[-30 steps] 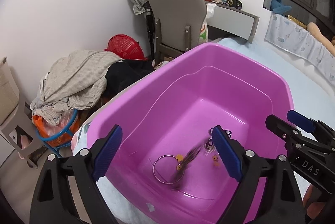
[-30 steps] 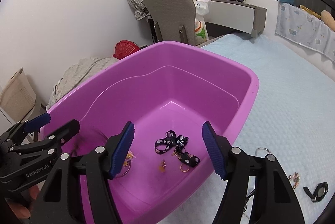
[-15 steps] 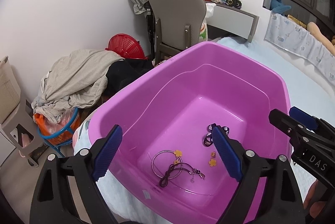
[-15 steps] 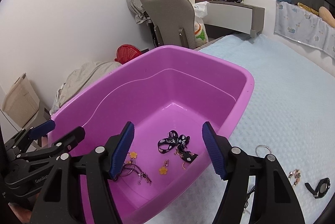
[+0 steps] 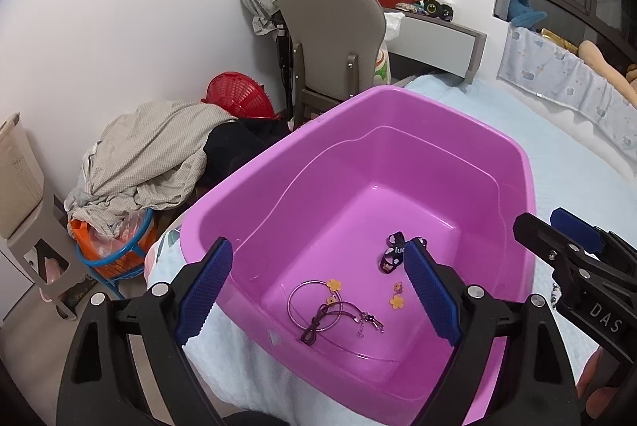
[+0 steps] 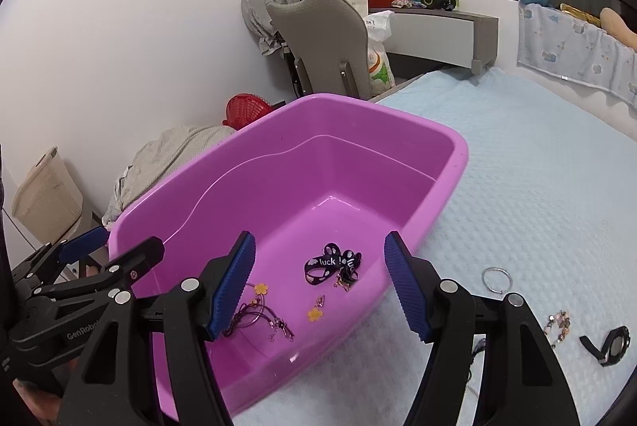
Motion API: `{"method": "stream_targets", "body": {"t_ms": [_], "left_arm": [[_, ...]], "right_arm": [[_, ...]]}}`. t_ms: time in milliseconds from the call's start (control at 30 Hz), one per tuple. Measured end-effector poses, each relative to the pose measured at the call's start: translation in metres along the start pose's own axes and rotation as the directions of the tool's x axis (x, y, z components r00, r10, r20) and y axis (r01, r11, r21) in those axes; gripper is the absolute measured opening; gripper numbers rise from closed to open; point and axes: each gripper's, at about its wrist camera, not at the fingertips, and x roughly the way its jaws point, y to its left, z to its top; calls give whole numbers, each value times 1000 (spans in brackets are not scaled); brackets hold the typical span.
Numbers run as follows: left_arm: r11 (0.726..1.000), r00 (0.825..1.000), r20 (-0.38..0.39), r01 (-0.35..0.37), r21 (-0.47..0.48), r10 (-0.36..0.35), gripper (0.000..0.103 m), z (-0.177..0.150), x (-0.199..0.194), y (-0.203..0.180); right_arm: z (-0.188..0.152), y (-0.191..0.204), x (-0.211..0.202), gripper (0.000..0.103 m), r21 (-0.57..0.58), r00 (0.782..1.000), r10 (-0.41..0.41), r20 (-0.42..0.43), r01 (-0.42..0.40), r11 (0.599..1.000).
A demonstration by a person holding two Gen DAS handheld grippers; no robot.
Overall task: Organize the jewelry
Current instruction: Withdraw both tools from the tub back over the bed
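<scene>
We see a pink tub (image 5: pixel 513 163) that stands on a light blue bed cover (image 6: pixel 537 163). Both claws hover above the near side of the tub, and both are released with nothing between their blue pads. The left gripper (image 5: pixel 316 290) points down at the tub floor, and the right gripper (image 6: pixel 318 280) is just beside it.

On the tub floor lie several pieces of jewelry: a thin ring bangle (image 5: pixel 312 300), a dark purple cord (image 5: pixel 318 322) that crosses the bangle, small yellow flower earrings (image 5: pixel 397 301) and a black ribbon (image 6: pixel 330 262) with the word "luck".

More pieces are outside the tub, on the bed cover at the right: a silver ring (image 6: pixel 497 279), a beaded bracelet (image 6: pixel 559 322) and a black watch (image 6: pixel 611 344), each apart from the others
</scene>
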Motion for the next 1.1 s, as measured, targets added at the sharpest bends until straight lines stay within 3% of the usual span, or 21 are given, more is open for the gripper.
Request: {"method": "stream_targets", "body": {"t_ms": [533,1100], "left_arm": [[996,998,21,62,65,-64,86,-22,-37,-42],[970,984,1,177,167,-179,86,-57,-65,-117]], "right_arm": [[-48,-44,-63,65,118,998,-31,49,25,993],[-115,-111,-141,65,246,986,-144,84,120,962]]}}
